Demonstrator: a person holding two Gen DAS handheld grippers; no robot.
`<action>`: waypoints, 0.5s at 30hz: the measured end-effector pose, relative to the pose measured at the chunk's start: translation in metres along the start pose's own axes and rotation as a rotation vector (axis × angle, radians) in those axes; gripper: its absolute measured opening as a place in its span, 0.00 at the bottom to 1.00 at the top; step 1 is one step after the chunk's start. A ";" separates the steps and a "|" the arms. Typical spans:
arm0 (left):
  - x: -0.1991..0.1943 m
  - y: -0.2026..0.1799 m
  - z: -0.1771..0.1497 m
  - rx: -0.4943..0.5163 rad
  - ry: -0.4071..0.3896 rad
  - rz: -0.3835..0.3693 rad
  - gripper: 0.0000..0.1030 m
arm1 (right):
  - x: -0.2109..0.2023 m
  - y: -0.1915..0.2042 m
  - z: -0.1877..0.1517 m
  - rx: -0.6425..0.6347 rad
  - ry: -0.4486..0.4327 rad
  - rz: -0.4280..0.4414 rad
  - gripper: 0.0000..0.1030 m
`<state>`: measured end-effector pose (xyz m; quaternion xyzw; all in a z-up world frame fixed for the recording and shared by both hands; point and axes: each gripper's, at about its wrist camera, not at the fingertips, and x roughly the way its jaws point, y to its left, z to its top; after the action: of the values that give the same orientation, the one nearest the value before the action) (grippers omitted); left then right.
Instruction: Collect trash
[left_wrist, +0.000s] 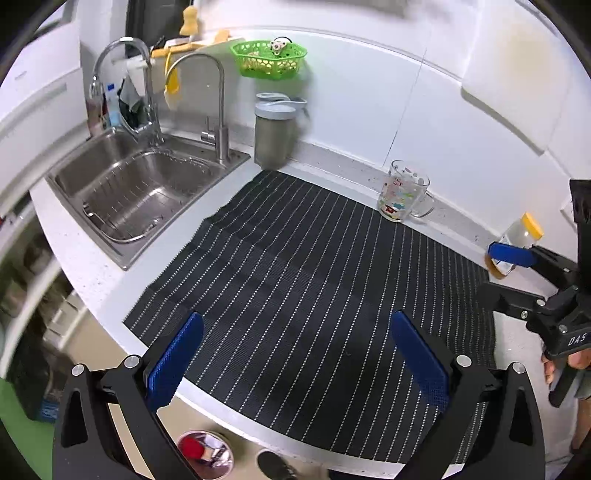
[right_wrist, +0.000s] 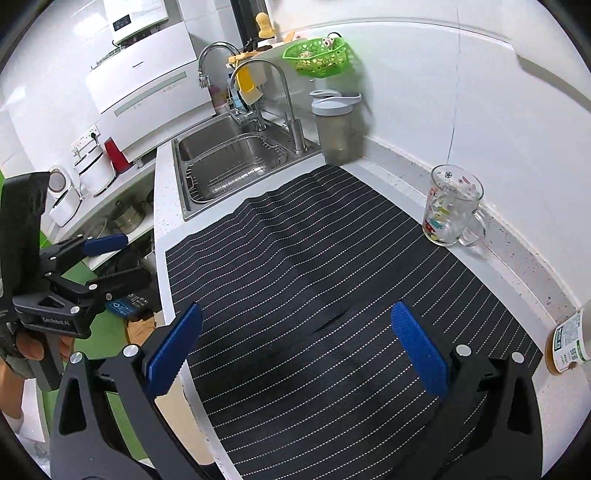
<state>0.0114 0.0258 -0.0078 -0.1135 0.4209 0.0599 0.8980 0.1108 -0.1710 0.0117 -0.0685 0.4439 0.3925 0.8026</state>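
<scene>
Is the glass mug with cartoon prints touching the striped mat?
Touching. In the right wrist view the glass mug stands with part of its base on the edge of the striped mat; no gap shows.
</scene>
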 end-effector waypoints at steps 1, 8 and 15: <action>0.000 0.002 0.000 -0.006 -0.001 0.000 0.95 | 0.001 0.001 0.000 -0.002 0.003 -0.001 0.97; 0.002 0.004 0.000 0.017 0.011 0.091 0.95 | 0.005 0.009 0.002 -0.007 0.008 0.003 0.97; 0.003 0.010 0.001 0.002 0.016 0.046 0.95 | 0.006 0.013 0.004 -0.007 0.008 0.003 0.97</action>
<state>0.0123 0.0356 -0.0107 -0.1036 0.4305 0.0792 0.8931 0.1058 -0.1569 0.0123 -0.0723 0.4457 0.3953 0.7999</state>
